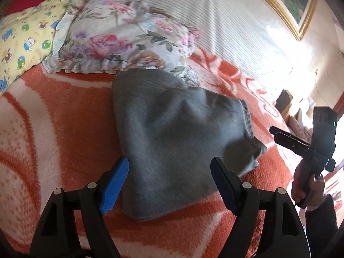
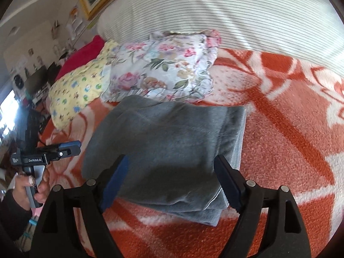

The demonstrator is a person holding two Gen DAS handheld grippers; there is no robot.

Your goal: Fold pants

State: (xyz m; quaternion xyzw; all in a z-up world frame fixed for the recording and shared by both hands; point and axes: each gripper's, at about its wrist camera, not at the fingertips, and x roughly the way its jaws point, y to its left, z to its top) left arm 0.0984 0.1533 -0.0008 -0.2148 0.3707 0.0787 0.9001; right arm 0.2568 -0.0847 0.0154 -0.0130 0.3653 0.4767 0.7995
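The grey pants (image 1: 172,133) lie folded in a compact stack on the orange and white blanket (image 1: 53,111); they also show in the right wrist view (image 2: 169,148), with layered edges at the near right. My left gripper (image 1: 169,185) is open and empty, just above the near edge of the pants. My right gripper (image 2: 172,185) is open and empty, above the near edge of the stack. The right gripper also shows at the right of the left wrist view (image 1: 273,130), held in a hand. The left gripper shows at the left of the right wrist view (image 2: 78,147).
A floral pillow (image 1: 122,38) lies just behind the pants, with a yellow patterned pillow (image 1: 23,36) and a red one (image 2: 83,53) to its left. A white striped headboard (image 2: 225,10) stands behind. A gold-framed picture (image 1: 294,2) hangs on the wall.
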